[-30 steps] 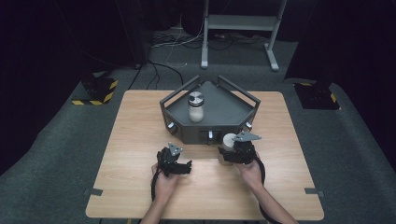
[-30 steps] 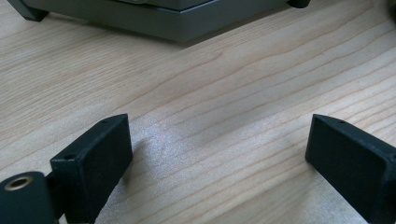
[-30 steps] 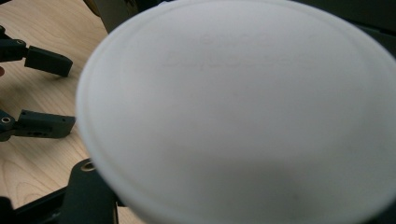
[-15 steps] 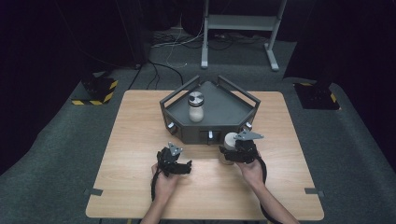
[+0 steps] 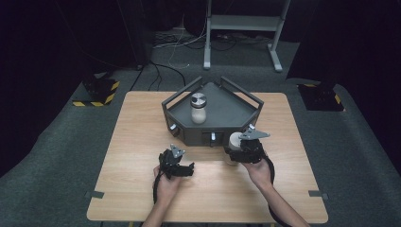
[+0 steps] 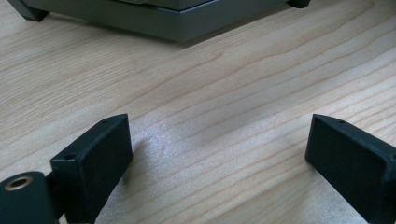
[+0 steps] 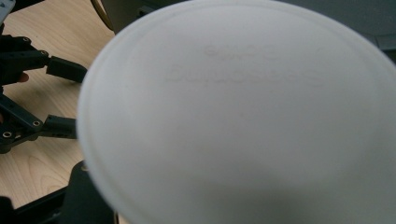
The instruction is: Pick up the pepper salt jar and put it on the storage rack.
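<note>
A white round container [image 5: 234, 141] is held just off the front right corner of the dark grey tray [image 5: 189, 135], with my right gripper [image 5: 239, 151] shut on it. Its flat white face [image 7: 243, 112] hides the jaws in the right gripper view. My left gripper [image 5: 188, 169] rests low over the table in front of the tray, open. Bare wood lies between its fingers [image 6: 98, 163], and the tray's base [image 6: 177, 23] shows ahead. A clear jar with a silver lid [image 5: 198, 109] stands upright inside the tray.
The wooden table [image 5: 142, 123] has bare room left of the tray and along its front edge. The open left gripper [image 7: 60, 95] shows at the left of the right gripper view. Dark floor, cables and a metal stand [image 5: 246, 28] lie beyond the table.
My right gripper and the white container have shifted slightly to the right, closer to the tray's front corner. The left gripper has stayed in place.
</note>
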`<state>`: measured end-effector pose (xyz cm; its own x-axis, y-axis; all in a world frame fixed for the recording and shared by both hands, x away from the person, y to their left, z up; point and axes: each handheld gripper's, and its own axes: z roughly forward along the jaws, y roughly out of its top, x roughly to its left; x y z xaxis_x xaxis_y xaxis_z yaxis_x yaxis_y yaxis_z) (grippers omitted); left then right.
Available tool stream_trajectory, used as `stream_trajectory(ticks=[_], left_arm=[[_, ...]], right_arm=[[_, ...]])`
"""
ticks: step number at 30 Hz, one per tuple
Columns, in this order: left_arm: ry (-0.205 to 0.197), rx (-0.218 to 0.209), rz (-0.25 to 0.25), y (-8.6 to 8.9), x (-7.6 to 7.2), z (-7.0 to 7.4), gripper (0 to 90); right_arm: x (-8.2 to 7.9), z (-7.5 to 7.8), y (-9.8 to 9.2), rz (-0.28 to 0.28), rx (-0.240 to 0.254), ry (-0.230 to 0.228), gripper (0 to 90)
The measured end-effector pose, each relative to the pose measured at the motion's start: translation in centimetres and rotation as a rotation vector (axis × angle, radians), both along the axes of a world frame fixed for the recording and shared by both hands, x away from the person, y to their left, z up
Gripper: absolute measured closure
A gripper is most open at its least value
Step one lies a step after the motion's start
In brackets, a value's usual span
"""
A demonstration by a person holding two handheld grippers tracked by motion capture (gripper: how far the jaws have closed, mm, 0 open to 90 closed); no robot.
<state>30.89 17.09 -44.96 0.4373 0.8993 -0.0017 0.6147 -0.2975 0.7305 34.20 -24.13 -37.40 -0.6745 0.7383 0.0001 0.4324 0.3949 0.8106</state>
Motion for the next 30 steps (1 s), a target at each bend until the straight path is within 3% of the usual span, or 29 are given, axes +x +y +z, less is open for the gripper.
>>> stream_trajectory(ticks=[30], left_arm=[[0.000,0.000,0.001,0.0,0.0,0.0,7.4]], right_arm=[[0.7,5.1,-1.4,0.043,-0.018,-0.003,33.9]])
